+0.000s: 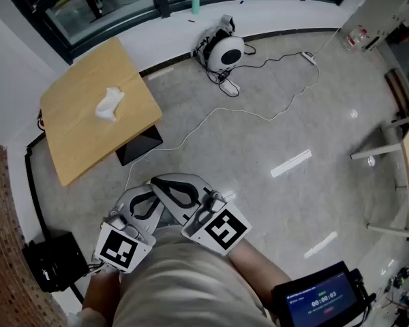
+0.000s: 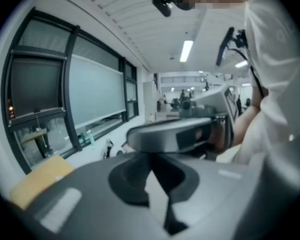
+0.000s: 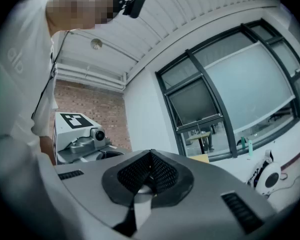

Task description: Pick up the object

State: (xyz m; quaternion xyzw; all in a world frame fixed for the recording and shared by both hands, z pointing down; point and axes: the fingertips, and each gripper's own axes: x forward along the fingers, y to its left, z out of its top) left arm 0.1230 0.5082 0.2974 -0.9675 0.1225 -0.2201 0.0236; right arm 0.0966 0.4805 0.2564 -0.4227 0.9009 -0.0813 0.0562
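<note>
My left gripper (image 1: 144, 203): clenched, empty, near my waist.
My right gripper (image 1: 179, 191): clenched, empty, just beside the left.
White crumpled object (image 1: 110, 104): lying on the tabletop (image 1: 71, 138).

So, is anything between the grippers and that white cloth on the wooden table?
Nothing visible blocks the way. The left gripper and right gripper are shut and empty, close to the person's body. The cloth lies alone on the table, ahead and to the left. Only a thin cable crosses the floor between.
</note>
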